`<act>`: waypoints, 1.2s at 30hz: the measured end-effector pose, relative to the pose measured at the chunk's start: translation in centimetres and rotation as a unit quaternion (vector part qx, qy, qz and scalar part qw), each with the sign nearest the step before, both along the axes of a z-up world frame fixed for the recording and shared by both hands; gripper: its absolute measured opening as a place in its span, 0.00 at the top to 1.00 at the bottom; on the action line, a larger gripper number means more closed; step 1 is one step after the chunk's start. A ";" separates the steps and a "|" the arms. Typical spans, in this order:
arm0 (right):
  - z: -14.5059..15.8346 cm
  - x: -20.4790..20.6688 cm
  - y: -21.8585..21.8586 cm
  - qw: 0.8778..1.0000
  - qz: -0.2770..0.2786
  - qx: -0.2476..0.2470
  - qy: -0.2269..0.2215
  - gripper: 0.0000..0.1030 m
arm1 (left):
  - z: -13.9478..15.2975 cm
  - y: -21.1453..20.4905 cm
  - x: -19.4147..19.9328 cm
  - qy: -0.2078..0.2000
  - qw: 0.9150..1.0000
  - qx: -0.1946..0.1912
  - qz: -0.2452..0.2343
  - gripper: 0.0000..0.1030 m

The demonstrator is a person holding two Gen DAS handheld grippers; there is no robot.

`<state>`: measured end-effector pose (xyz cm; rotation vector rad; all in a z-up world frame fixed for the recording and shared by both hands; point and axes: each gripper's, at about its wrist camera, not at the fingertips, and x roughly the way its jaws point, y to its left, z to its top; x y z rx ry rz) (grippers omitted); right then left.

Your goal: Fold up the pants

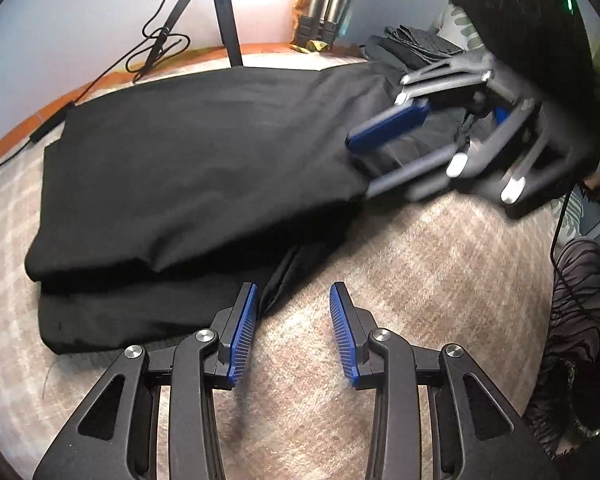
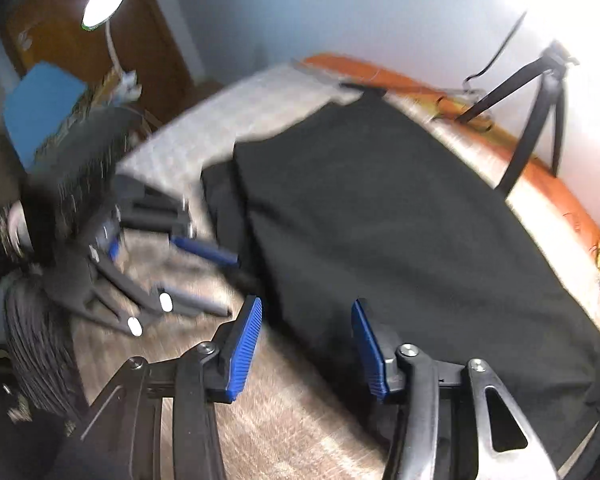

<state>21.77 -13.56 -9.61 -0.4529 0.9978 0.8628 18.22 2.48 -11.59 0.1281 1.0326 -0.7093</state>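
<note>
Black pants lie folded in layers on a beige checked blanket; they also fill the right wrist view. My left gripper is open and empty, its fingertips at the near edge of the pants. My right gripper is open and empty, just above the pants' near edge. In the left wrist view the right gripper sits at the right end of the pants, jaws apart. In the right wrist view the left gripper shows blurred at the left, jaws apart.
A black tripod and cable stand at the far edge, also in the right wrist view. More dark folded clothes lie at the back right. A lit lamp and wooden furniture are at the left.
</note>
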 end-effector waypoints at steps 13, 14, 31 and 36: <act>2.2 3.0 -1.6 0.999 -0.029 0.023 0.028 0.99 | 1.0 -1.0 0.4 -0.008 0.999 0.016 -0.031 0.67; 2.5 3.0 -1.7 0.999 -0.028 0.024 0.030 0.99 | 1.3 -1.1 0.8 -0.015 0.999 0.011 -0.027 0.64; 2.3 4.9 -4.5 0.988 -0.053 0.102 0.106 0.86 | 1.6 -5.7 1.8 -0.012 0.990 -0.118 -0.078 0.57; 1.9 6.1 -6.9 0.979 -0.102 0.145 0.103 0.65 | 0.6 -6.2 -1.7 -0.011 0.989 -0.078 -0.122 0.57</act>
